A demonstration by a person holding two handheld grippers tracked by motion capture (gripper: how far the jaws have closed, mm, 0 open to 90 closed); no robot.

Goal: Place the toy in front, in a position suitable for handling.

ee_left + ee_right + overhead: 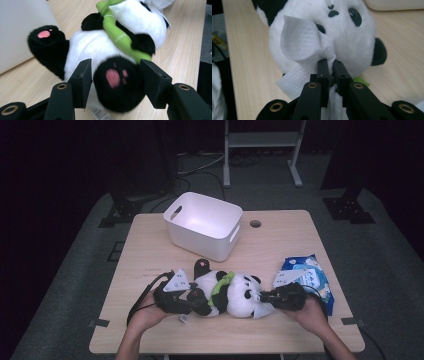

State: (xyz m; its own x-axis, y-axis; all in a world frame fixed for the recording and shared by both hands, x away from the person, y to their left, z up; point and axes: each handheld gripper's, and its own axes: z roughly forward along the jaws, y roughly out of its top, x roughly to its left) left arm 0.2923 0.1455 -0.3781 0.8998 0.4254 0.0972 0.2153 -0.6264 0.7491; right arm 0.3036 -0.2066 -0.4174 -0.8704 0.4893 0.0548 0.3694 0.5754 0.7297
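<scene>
Your surface (150, 250) carries, at its far middle, a white bin (203, 225). Nearer you lies a panda plush (230, 294) on its side, head towards your right. A blue wipes pack (306, 272) sits at the right edge. Your left gripper (115, 80) has its jaws part open around the panda's black foot, pads not pressing. Your right gripper (330, 68) is clamped on a white wipe (299, 42) laid against the panda's face.

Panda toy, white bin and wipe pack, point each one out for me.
panda toy (239, 295), high view, white belly.
white bin (202, 239), high view, front wall.
wipe pack (311, 269), high view, blue top.
</scene>
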